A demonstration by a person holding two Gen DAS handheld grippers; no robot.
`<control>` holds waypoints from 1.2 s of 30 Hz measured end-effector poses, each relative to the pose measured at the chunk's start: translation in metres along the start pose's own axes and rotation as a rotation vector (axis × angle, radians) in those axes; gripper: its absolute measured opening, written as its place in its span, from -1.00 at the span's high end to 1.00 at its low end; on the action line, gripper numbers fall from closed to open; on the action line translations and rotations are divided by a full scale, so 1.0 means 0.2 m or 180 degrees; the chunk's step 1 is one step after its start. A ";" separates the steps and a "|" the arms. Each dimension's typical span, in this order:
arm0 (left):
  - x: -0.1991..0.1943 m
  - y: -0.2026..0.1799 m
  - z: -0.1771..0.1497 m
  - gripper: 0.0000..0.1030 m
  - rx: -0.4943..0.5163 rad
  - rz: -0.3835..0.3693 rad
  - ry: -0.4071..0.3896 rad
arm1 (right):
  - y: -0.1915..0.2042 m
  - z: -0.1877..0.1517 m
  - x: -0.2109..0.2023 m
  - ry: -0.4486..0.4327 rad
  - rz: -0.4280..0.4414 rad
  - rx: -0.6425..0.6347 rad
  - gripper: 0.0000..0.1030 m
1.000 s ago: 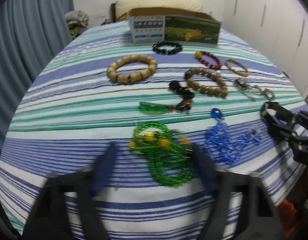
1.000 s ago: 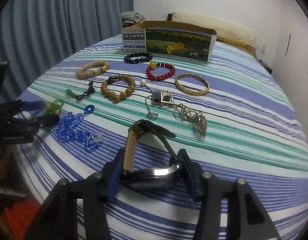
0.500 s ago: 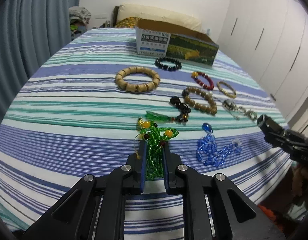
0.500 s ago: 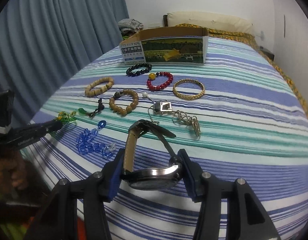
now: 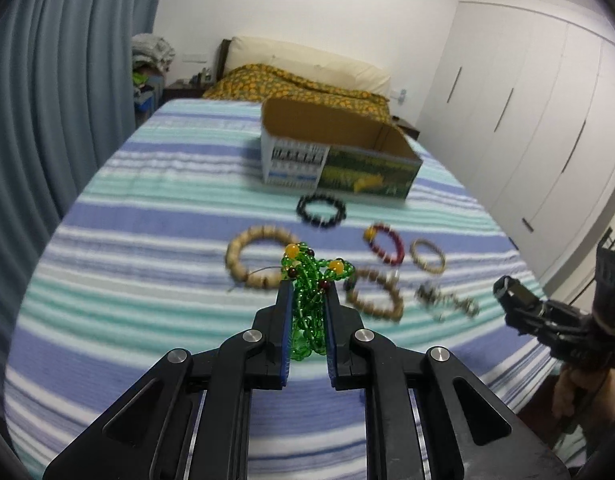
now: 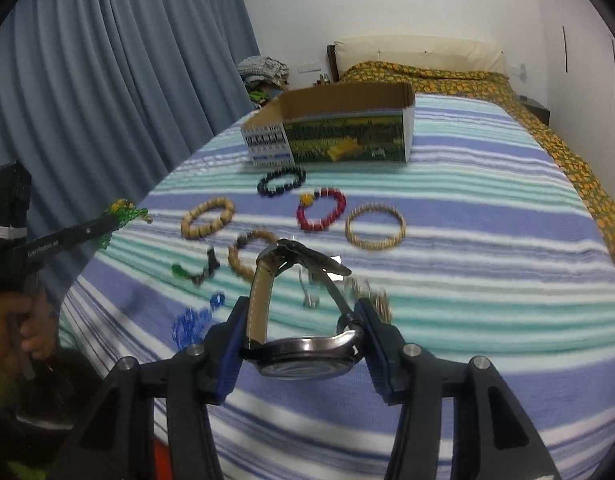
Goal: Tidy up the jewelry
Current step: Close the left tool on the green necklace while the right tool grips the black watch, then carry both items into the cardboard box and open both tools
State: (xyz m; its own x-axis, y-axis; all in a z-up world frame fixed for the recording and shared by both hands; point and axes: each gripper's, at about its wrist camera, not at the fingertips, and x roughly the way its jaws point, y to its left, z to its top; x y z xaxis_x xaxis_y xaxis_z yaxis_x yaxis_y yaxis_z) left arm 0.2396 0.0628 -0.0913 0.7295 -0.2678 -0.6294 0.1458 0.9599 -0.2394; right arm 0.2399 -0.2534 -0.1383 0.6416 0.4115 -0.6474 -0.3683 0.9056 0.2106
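My left gripper point(image 5: 307, 300) clamps green beads point(image 5: 307, 280), right gripper point(image 6: 303, 316) grips the watch point(image 6: 303, 356), above the striped bedspread point(image 6: 487, 248), curtains point(image 6: 107, 100) alongside.

Green bead necklace point(image 5: 307, 304) bunched, held aloft near, wristwatch point(image 6: 303, 344) gripped by its case, open cardboard box point(image 6: 339, 128) far on the bedspread

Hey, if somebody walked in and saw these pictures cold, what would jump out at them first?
Probably the green bead strand pinched in the left hand-held gripper, held up off the striped bedspread. Next, the wristwatch clamped in the right hand-held gripper, strap sticking up. Behind both, bracelets lie scattered in front of an open cardboard box in the middle of the bed.
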 end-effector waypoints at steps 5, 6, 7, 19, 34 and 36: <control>0.08 -0.01 0.26 0.76 0.0058 -0.0121 0.0030 | -0.01 0.22 0.06 -0.0059 0.0169 -0.0022 -0.03; 0.11 -0.02 0.34 0.76 0.0071 -0.0165 0.0052 | -0.02 0.28 0.07 -0.0072 0.0200 -0.0031 -0.03; 0.13 -0.02 0.40 0.76 0.0084 -0.0187 0.0062 | -0.03 0.36 0.10 -0.0100 0.0232 -0.0043 -0.03; 0.84 -0.08 1.15 0.76 0.0215 -0.0136 0.0430 | -0.22 1.35 0.76 -0.0007 0.0122 0.0175 -0.03; 1.46 -0.05 1.20 0.63 0.0047 0.0036 0.1030 | -0.42 1.51 1.38 0.0652 -0.0101 0.0408 -0.11; 1.45 -0.04 1.19 -0.35 0.0024 0.0125 0.1010 | -0.41 1.52 1.35 0.0660 -0.0200 0.0404 -0.29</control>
State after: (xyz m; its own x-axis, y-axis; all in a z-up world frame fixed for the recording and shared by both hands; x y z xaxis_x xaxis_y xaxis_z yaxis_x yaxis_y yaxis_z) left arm 0.6093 -0.0026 -0.0962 0.4900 -0.2419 -0.8375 0.1274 0.9703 -0.2057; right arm 0.6483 -0.1847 -0.1084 0.5039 0.3357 -0.7959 -0.2361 0.9398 0.2469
